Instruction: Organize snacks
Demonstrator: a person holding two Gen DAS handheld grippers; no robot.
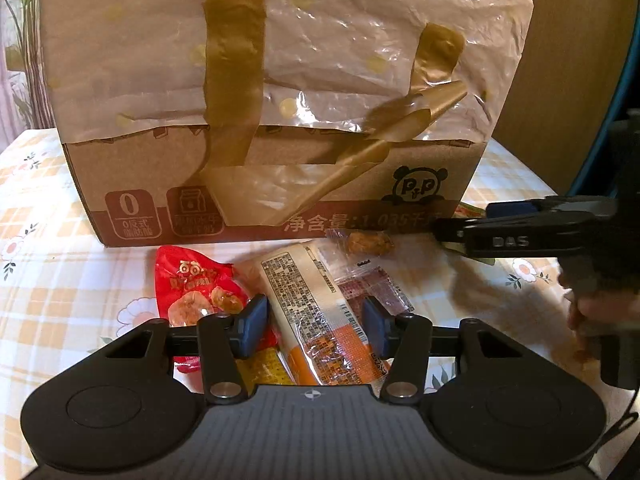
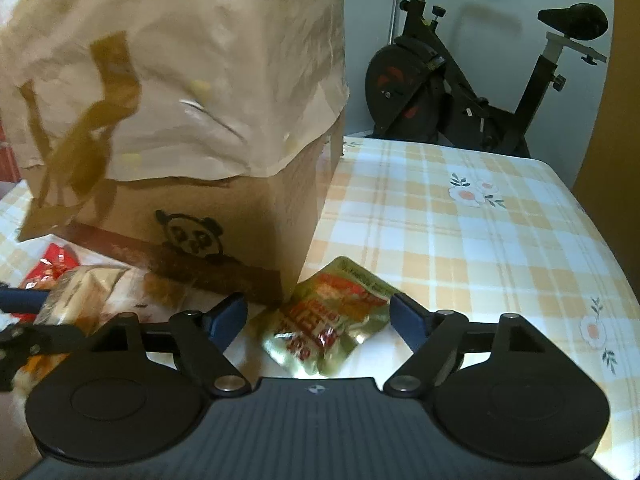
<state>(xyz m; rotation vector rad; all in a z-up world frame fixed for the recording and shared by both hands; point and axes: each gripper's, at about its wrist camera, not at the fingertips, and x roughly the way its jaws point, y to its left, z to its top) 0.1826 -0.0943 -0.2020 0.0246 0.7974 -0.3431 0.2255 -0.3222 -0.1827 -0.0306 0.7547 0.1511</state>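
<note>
A cardboard box (image 1: 272, 184) lined with a crinkled plastic bag stands on the checked tablecloth; it also shows in the right wrist view (image 2: 224, 220). In front of it lie a red snack pack (image 1: 192, 288), a long beige-and-orange pack (image 1: 316, 312), a small clear-wrapped dark red snack (image 1: 380, 288) and a small wrapped brown piece (image 1: 368, 242). My left gripper (image 1: 316, 326) is open, its fingers on either side of the long pack. My right gripper (image 2: 318, 318) is open around a green-gold snack pouch (image 2: 328, 320) at the box's right corner. It also shows side-on in the left wrist view (image 1: 460, 232).
The table (image 2: 460, 220) with its yellow plaid floral cloth stretches to the right of the box. An exercise bike (image 2: 460, 80) stands behind the table's far edge. A wooden door (image 1: 568, 60) is at the right.
</note>
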